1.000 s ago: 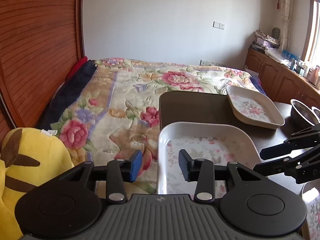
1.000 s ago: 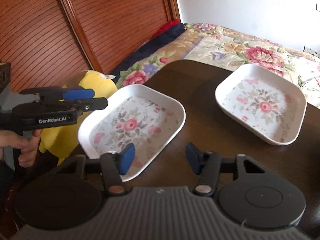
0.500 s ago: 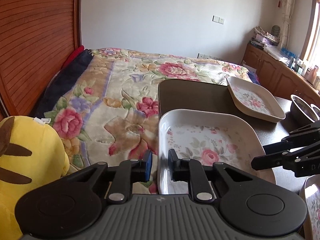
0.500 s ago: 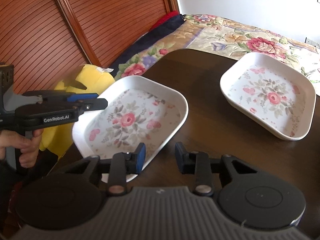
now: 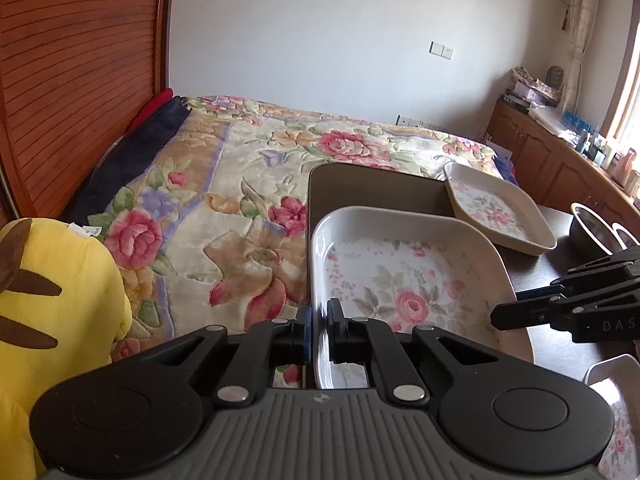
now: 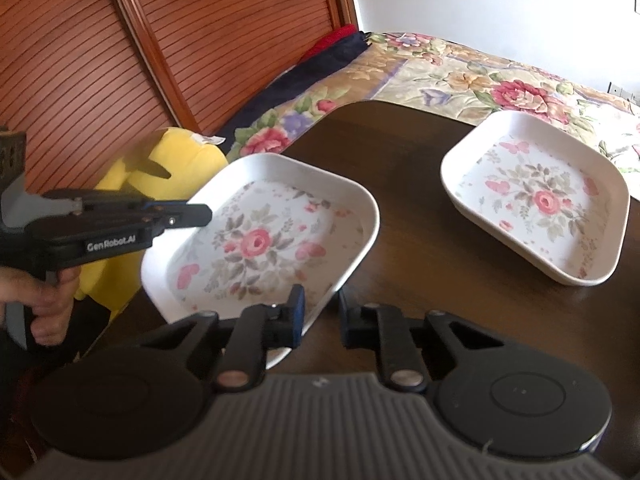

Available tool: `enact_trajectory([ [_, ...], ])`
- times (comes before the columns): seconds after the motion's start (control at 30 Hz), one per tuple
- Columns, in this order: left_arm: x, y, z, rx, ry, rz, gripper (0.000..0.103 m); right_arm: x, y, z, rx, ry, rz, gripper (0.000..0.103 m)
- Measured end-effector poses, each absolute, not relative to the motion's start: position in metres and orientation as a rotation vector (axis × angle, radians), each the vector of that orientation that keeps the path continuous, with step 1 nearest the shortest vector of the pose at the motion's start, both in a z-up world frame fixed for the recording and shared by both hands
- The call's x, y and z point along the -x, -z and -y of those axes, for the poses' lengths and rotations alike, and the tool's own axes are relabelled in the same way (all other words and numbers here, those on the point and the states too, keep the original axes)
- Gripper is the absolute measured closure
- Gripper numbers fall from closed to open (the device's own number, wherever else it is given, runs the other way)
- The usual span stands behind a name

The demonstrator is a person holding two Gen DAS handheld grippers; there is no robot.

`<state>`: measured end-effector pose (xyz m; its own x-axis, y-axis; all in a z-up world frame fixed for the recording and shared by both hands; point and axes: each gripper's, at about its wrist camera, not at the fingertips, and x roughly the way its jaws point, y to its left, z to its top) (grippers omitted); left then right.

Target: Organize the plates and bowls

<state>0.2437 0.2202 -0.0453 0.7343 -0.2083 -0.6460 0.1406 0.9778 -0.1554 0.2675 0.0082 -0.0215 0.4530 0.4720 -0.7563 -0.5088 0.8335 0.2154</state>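
The near flowered plate (image 6: 260,244) sits at the corner of the dark table (image 6: 400,272), and both tools have just been squeezing in on it. The left gripper (image 5: 318,326) is shut tight on its left rim. The right gripper (image 6: 320,316) has its jaws on each side of the near rim, but I cannot tell if they press yet. To do this well, lift both sides together and keep the plate flat, then carry it to the far plate (image 6: 540,200) and set it inside gently.

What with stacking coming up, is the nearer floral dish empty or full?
Empty: the nearer floral dish shows only its printed roses inside.
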Motion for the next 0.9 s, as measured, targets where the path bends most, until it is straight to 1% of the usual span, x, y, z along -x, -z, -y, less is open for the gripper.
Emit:
enact_trajectory([
  [0.4, -0.227, 0.026, -0.202, 0.119, 0.201, -0.669, 0.069, -0.262, 0.012, 0.016, -0.025, -0.591, -0.874, 0.093],
  [0.9, -0.193, -0.01, -0.162, 0.078, 0.227, -0.589, 0.069, -0.236, -0.014, 0.052, -0.061, -0.587, -0.784, 0.094],
])
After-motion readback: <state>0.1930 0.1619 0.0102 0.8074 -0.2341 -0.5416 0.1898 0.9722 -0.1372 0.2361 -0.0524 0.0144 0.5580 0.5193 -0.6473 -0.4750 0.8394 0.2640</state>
